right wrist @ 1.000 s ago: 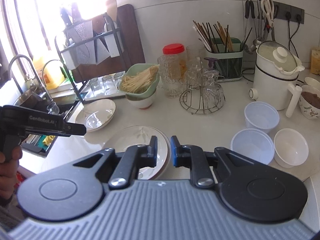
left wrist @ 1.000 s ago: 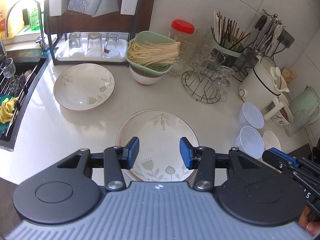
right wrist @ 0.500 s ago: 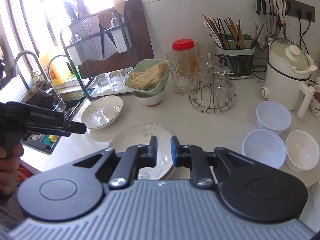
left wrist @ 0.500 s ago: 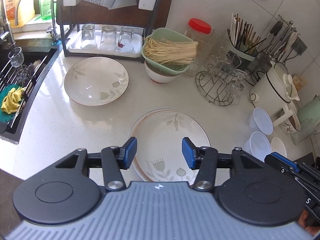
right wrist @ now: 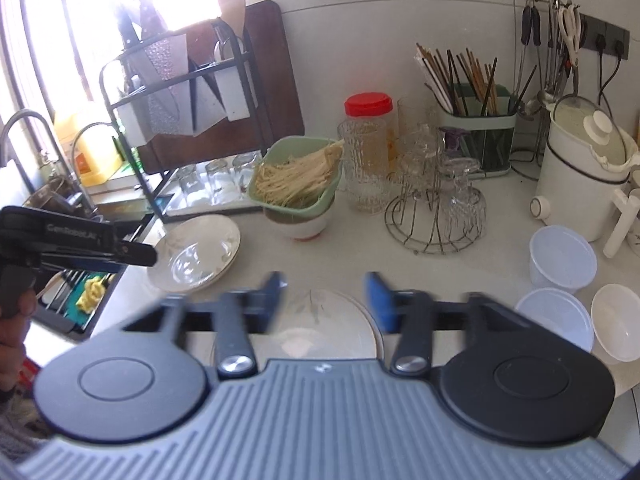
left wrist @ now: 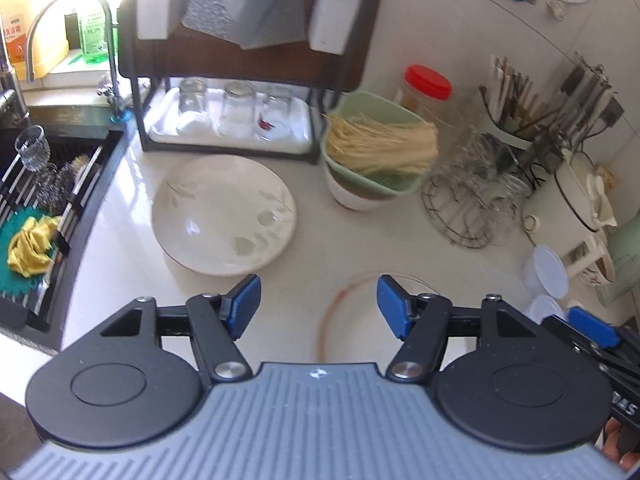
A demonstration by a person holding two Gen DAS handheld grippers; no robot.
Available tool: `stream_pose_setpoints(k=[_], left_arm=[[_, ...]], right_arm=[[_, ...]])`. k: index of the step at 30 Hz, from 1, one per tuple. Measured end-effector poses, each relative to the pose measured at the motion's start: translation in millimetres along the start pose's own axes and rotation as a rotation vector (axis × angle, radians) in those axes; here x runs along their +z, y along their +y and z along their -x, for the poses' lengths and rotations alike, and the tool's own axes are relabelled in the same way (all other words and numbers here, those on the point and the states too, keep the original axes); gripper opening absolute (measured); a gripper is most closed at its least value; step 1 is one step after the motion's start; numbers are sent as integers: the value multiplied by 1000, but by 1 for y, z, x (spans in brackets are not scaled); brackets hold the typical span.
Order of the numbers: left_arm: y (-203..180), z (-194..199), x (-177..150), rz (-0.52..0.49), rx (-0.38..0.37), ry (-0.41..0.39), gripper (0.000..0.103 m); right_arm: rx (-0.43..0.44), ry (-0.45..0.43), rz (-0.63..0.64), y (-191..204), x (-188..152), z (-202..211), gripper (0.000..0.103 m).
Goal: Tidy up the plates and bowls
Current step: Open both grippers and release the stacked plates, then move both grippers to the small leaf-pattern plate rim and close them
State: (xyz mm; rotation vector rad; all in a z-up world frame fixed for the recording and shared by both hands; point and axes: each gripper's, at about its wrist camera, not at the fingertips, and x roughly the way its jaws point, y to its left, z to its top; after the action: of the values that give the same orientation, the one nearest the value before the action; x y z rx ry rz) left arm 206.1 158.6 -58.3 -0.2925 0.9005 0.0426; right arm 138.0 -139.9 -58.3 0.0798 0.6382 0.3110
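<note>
A stack of flat flowered plates (left wrist: 352,316) lies at the counter's front, half hidden under my left gripper (left wrist: 319,302). That gripper's blue pads (left wrist: 244,300) are opening, with nothing between them. Just beyond it to the left sits a deep leaf-patterned plate (left wrist: 224,216). In the right wrist view, my right gripper (right wrist: 326,296) is blurred and its jaws are opening too, empty, over the same plate stack (right wrist: 324,320). The deep plate (right wrist: 196,252) is to its left. Two clear plastic bowls (right wrist: 562,256) and a white bowl (right wrist: 620,320) stand at the right.
A green basket of noodles (left wrist: 376,148) rests on a white bowl (left wrist: 352,196) behind the plates. A dish rack (left wrist: 228,128) holds glasses at the back, a wire glass stand (right wrist: 436,216) and a white kettle (right wrist: 580,184) stand to the right, and the sink (left wrist: 36,208) is on the left.
Both grippers moved in over the counter, so the plate stack slid under them. The right jaws went from shut to wide apart and the left jaws widened.
</note>
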Motion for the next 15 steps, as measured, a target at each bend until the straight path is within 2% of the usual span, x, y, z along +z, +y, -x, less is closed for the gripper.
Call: stream_pose_setpoints(k=[2,6,15], left_arm=[[9,-5,6,0,10,3,77],[27,-18,16,-8,2,16,83],[77,-48,37,-12,-27,49,84]], right_arm=[[-11,-11,-4,6,3,-5,79],[-9,0,-22,19,6,-20,79],[-15,32,-43,53,10,-62,79]])
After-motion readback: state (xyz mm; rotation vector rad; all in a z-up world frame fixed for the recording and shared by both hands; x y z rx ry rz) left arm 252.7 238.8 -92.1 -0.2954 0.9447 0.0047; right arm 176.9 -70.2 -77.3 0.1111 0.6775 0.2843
